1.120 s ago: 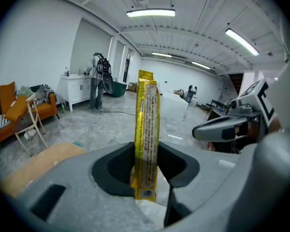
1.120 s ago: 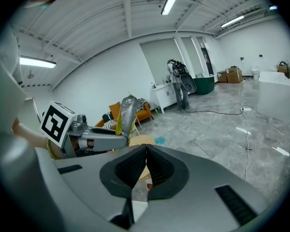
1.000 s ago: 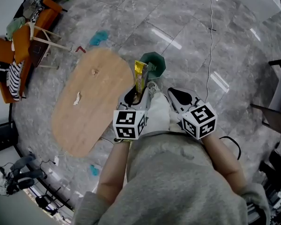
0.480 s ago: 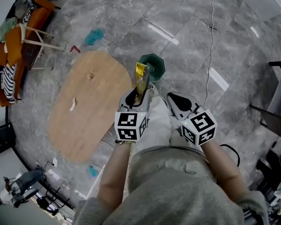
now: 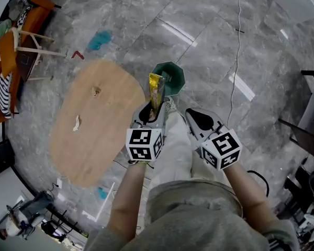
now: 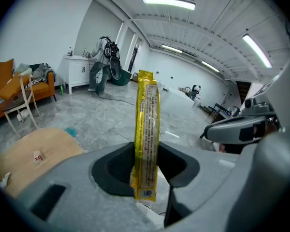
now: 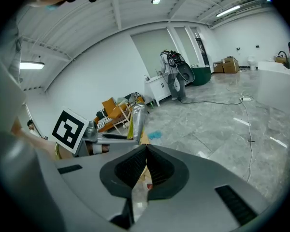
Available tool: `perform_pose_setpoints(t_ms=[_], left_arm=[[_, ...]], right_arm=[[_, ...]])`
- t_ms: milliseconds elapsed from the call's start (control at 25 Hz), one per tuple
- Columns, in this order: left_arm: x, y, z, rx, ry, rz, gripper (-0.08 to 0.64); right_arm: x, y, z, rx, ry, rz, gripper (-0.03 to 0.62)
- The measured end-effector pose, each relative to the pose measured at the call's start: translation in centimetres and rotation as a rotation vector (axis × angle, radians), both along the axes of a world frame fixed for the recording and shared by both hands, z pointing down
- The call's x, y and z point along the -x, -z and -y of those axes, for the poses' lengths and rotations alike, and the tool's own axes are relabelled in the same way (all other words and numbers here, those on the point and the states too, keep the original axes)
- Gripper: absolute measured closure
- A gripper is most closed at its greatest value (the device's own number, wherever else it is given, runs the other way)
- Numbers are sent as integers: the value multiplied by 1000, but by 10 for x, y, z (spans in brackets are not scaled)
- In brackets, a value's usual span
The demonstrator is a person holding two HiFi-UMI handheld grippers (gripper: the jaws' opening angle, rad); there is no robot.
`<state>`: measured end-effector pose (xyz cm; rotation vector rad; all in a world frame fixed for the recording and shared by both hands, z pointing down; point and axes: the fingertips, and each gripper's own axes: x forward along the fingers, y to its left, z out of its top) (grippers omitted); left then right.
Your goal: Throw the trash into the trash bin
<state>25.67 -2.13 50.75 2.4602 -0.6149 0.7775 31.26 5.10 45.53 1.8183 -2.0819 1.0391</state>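
on the left of the head view, the wooden table point(image 5: 94, 135) carries two scraps, a white crumple point(image 5: 76, 123) and a smaller bit point(image 5: 96, 91); more trash to clear, by the look of it. just right of the table edge, left gripper point(image 5: 150, 111) is clamped on the bottom end of a yellow wrapper point(image 5: 156, 90). gripped low like that, it stands upright with its free end leading toward the green trash bin point(image 5: 171, 76). bin sits on the floor just beyond the wrapper tip; wrapper isn't over the opening yet, i'd say. right gripper point(image 5: 198, 118), alongside, has its jaws fully together. something pale shows under them, can't tell if it's pinched. probably just riding along.
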Motion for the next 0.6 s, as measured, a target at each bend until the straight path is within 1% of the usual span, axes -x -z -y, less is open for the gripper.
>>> perform_pose_setpoints(t_ms=[240,600], left_arm=[[-4,-37,17,30,5,24,416],[-17,-88,24,71,-37,49,416]], right_arm=[[-5,-30,15,27,-14,20,583],[-12,-68,32,50,-56,50,583]])
